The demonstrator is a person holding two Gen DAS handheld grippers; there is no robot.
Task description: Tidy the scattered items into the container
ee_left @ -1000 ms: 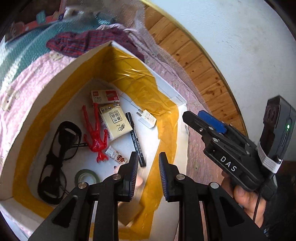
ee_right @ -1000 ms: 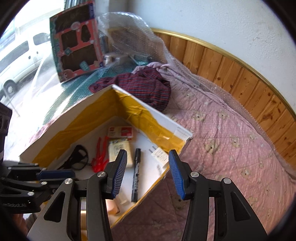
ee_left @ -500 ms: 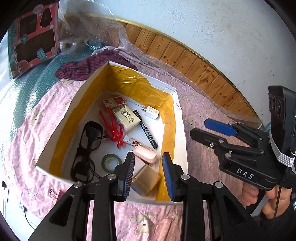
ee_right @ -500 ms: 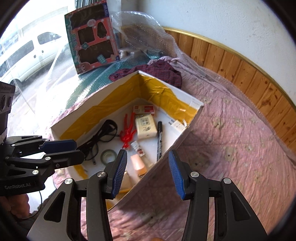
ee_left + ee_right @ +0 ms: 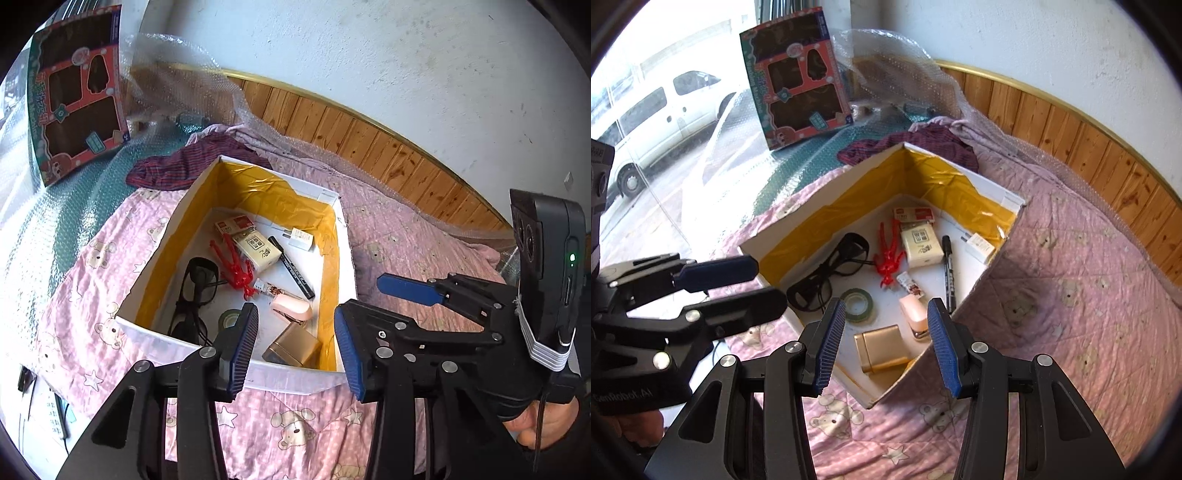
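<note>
A white cardboard box [image 5: 280, 380] [image 5: 997, 192] lined with yellow tape sits on a pink quilt. Inside lie black glasses [image 5: 192, 295] [image 5: 827, 273], a red figure [image 5: 236, 266], a tissue pack [image 5: 919, 247], a black marker [image 5: 291, 267], a white charger [image 5: 979, 245], a pink stapler [image 5: 291, 308], a gold box [image 5: 881, 349] and a green tape roll [image 5: 857, 300]. My left gripper [image 5: 295, 347] [image 5: 768, 282] hovers open and empty over the box's near wall. My right gripper [image 5: 886, 332] [image 5: 362, 297] hangs open and empty above the near corner.
A plaid cloth [image 5: 177, 166] lies behind the box, with bubble wrap [image 5: 177, 85] and a red toy package [image 5: 798, 85] beyond it. A wood-panelled wall [image 5: 369, 147] curves along the right. Bare quilt [image 5: 1071, 314] stretches to the right of the box.
Both grippers have pulled back and up from the box, so the whole box now shows. The left jaws have spread wider. Nothing in the box has moved.
</note>
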